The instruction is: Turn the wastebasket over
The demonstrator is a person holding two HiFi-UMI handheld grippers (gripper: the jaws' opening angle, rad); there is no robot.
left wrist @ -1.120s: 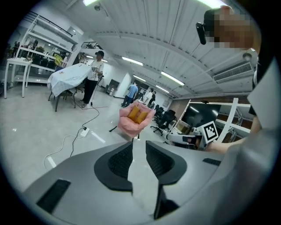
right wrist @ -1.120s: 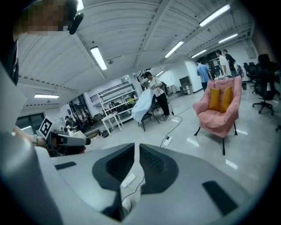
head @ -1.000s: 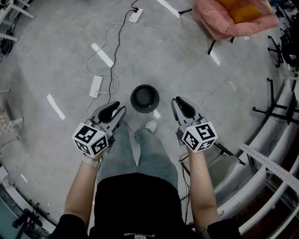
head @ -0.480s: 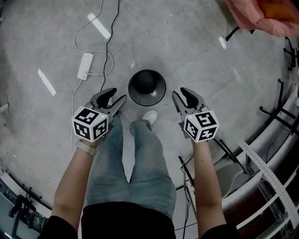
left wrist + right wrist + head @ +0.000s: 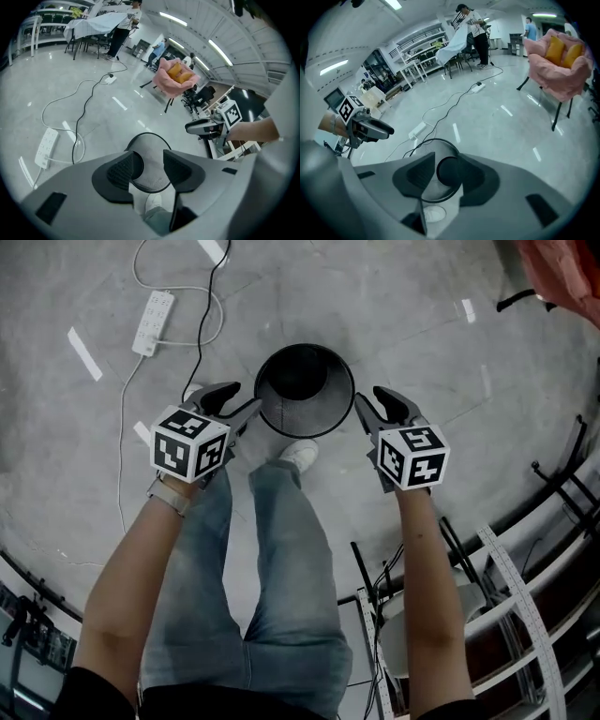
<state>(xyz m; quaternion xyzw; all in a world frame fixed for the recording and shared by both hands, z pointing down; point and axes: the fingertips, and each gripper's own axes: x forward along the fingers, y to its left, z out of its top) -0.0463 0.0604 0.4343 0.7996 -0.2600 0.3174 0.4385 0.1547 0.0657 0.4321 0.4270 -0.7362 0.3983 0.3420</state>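
Head view, round black mesh wastebasket (image 5: 305,395) upright, left claw (image 5: 239,401) and right claw (image 5: 370,401) flanking it, both just been opening, empty

**binwatcher:** quick headcount, what's down there?

**me:** From the head view: one mesh wastebasket (image 5: 305,420), my two claws, left gripper (image 5: 244,397) and right gripper (image 5: 366,397), one white shoe (image 5: 300,454) and one power strip (image 5: 153,322). My left gripper view adds a second strip (image 5: 110,79) further off. There's also one pink chair (image 5: 164,80) holding two orange cushions (image 5: 555,49).
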